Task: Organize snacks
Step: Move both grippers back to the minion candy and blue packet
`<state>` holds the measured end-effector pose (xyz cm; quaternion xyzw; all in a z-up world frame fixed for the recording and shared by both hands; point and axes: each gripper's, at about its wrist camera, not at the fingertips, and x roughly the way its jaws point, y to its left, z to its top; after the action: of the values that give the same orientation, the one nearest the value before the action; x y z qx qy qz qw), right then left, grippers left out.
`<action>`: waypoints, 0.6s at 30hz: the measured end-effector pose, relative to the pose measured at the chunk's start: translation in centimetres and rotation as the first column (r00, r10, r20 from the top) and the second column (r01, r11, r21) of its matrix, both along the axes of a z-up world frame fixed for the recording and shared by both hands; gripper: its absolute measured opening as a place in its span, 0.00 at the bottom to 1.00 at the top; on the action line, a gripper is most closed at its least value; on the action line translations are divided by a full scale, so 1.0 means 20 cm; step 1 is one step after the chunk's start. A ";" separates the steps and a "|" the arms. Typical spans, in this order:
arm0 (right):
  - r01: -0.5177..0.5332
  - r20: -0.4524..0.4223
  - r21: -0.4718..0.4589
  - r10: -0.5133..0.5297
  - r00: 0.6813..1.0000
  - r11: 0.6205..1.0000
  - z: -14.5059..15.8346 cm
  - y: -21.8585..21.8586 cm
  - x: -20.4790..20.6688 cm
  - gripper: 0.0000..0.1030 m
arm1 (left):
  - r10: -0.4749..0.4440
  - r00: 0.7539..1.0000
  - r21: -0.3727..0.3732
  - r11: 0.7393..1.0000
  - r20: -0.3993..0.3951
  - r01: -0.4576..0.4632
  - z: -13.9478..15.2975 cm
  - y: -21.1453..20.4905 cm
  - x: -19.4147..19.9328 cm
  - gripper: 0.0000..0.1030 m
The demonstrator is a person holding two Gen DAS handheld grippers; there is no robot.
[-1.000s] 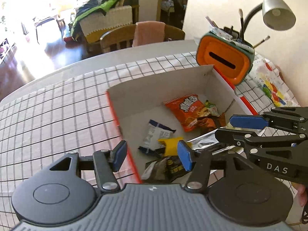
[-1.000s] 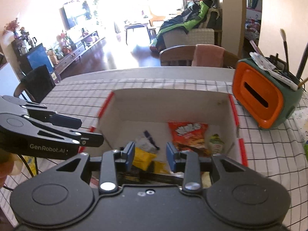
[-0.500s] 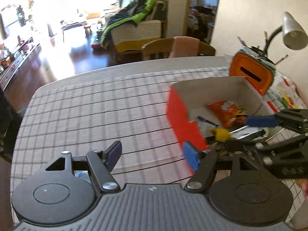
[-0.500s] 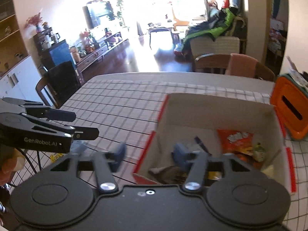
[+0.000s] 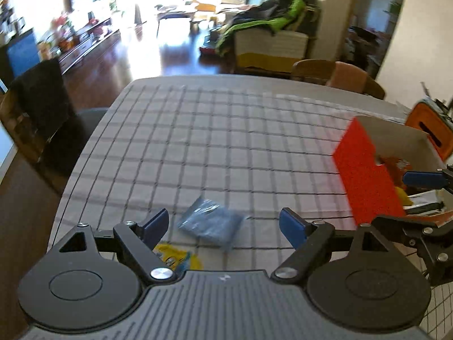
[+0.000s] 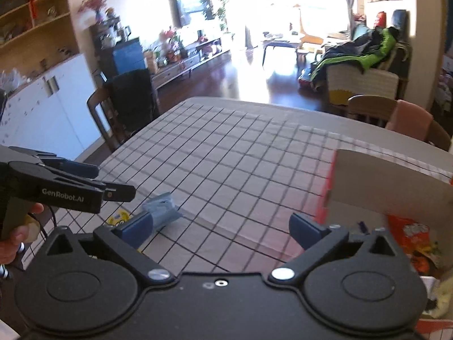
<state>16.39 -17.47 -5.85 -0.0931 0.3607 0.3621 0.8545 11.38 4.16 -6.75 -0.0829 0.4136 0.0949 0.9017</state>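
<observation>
1. My left gripper hangs over the checked tablecloth, jaws opening wide with nothing pressed between them
2. A blue snack packet lies on the cloth just ahead of it, a yellow packet beside the near pad
3. My right gripper is opening too, empty
4. The red box holds the other snacks, at the right

Opening left claw over blue packet, nothing gripped.
</observation>
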 end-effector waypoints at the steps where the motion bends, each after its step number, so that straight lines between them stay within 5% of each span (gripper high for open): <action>1: -0.015 -0.008 -0.003 0.015 1.000 1.000 -0.01 0.03 0.01 1.00 | 0.011 1.000 -0.001 1.000 -0.005 -0.011 -0.02 0.02 -0.01 0.84; 7: -0.113 -0.033 -0.043 0.111 0.993 0.993 -0.09 0.19 0.02 1.00 | 0.102 0.990 -0.034 0.994 -0.102 -0.106 -0.16 0.14 -0.05 0.84; 18: -0.311 -0.034 -0.194 0.311 0.950 0.930 -0.31 0.47 0.05 1.00 | 0.257 0.930 -0.105 0.951 -0.262 -0.292 -0.41 0.29 0.00 0.84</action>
<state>17.48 -8.05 -12.14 -0.2328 0.3765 0.4552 0.7725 11.44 9.86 -14.86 -0.1919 0.5118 0.2001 0.8132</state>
